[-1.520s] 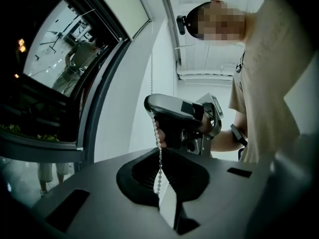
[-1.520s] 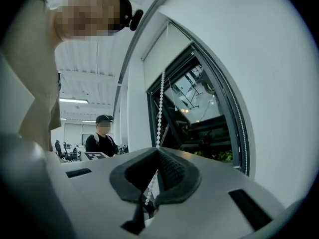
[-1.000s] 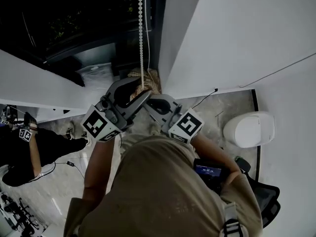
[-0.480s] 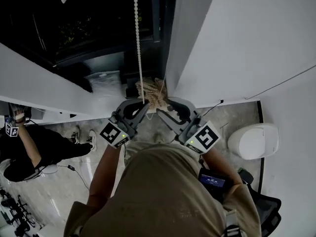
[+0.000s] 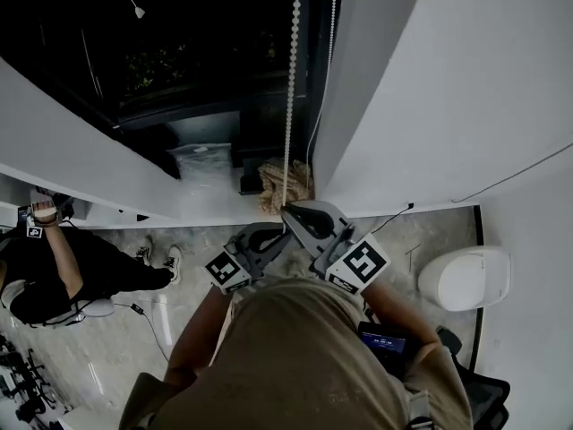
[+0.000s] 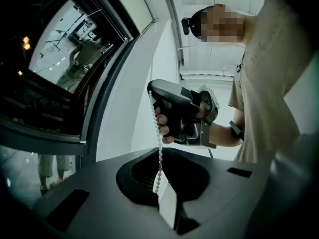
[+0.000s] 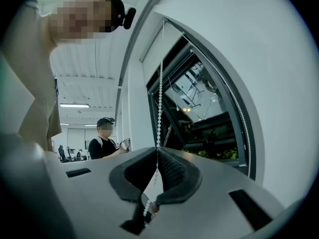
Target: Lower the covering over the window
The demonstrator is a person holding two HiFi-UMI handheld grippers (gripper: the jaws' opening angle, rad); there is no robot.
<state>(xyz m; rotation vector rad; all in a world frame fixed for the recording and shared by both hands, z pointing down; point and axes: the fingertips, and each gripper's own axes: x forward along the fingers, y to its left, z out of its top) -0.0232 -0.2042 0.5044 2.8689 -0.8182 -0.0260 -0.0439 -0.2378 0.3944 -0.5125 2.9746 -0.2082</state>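
The left gripper (image 5: 276, 237) has dropped down the bead chain (image 5: 289, 97) and sits just under the right gripper (image 5: 290, 213), whose jaws have just closed. Both pairs of jaws pinch the chain, the left's having closed a moment sooner. The chain hangs vertical along the right edge of the window (image 5: 179, 52), rising straight above both grippers, with the right hand uppermost. The covering is cut off overhead, and the chain's bottom loop is hidden behind the grippers.

The grey floor (image 5: 430, 231) bears a white rounded object (image 5: 464, 278) and a crumpled brown bundle (image 5: 273, 186).
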